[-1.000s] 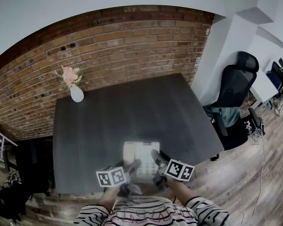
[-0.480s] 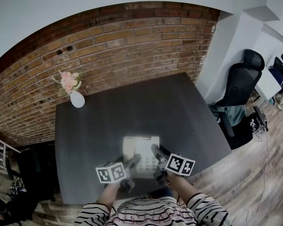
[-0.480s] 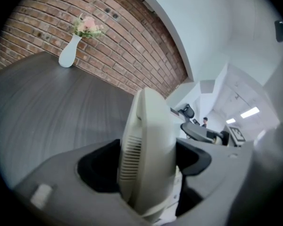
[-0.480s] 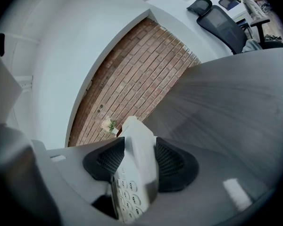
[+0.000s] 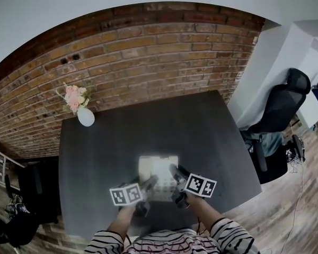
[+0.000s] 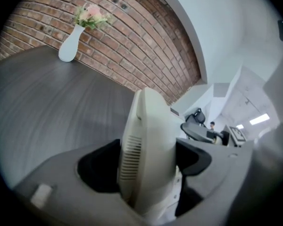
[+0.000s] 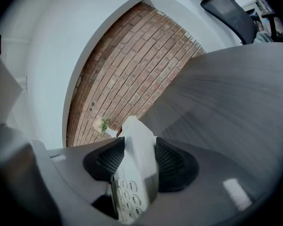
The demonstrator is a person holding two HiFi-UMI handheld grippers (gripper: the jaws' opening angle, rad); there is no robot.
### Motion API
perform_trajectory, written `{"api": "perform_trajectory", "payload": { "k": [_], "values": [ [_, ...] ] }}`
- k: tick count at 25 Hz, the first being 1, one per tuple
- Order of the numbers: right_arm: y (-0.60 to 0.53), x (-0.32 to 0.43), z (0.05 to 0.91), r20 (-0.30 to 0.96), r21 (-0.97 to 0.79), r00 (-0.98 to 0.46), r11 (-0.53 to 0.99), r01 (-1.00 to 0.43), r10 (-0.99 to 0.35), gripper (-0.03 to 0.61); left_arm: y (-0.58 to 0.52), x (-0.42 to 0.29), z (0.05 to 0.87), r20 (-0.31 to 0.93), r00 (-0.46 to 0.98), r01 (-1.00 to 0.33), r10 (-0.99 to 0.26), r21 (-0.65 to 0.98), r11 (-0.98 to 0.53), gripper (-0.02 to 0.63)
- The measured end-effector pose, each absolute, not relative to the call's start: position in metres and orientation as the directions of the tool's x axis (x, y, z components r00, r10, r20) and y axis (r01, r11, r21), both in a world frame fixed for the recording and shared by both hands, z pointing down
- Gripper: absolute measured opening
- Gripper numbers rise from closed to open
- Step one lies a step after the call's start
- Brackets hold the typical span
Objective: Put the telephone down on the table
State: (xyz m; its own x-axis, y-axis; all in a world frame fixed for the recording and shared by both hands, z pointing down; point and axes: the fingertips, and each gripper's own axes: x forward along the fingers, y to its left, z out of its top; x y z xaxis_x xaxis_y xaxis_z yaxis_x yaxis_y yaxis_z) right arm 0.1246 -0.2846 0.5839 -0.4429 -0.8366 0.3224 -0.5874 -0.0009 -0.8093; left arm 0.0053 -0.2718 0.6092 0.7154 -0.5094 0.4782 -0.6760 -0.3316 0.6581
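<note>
A cream-white desk telephone (image 5: 158, 175) hangs over the near part of the dark grey table (image 5: 148, 131), held from both sides. My left gripper (image 5: 149, 184) is shut on its left edge, and the phone's vented side (image 6: 146, 145) fills the left gripper view between the black pads. My right gripper (image 5: 175, 174) is shut on its right edge; the keypad side of the telephone (image 7: 134, 173) shows between the ribbed pads in the right gripper view. Whether the phone touches the tabletop cannot be told.
A white vase with pink flowers (image 5: 82, 110) stands at the table's far left corner, against the brick wall (image 5: 148, 62). A black office chair (image 5: 278, 115) stands on the wooden floor to the right of the table.
Both grippers and the telephone have moved forward over the table, away from its near edge. The grip on the phone is unchanged.
</note>
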Motion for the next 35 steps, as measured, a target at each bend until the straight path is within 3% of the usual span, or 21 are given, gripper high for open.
{"api": "perform_trajectory", "payload": {
  "k": [35],
  "values": [
    [-0.56, 0.16, 0.67, 0.368, -0.799, -0.554, 0.051, -0.599, -0.747, 0.206, -0.528, 0.044, 0.691, 0.526, 0.612, -0.738, -0.59, 0.648, -0.188, 0.341]
  ]
}}
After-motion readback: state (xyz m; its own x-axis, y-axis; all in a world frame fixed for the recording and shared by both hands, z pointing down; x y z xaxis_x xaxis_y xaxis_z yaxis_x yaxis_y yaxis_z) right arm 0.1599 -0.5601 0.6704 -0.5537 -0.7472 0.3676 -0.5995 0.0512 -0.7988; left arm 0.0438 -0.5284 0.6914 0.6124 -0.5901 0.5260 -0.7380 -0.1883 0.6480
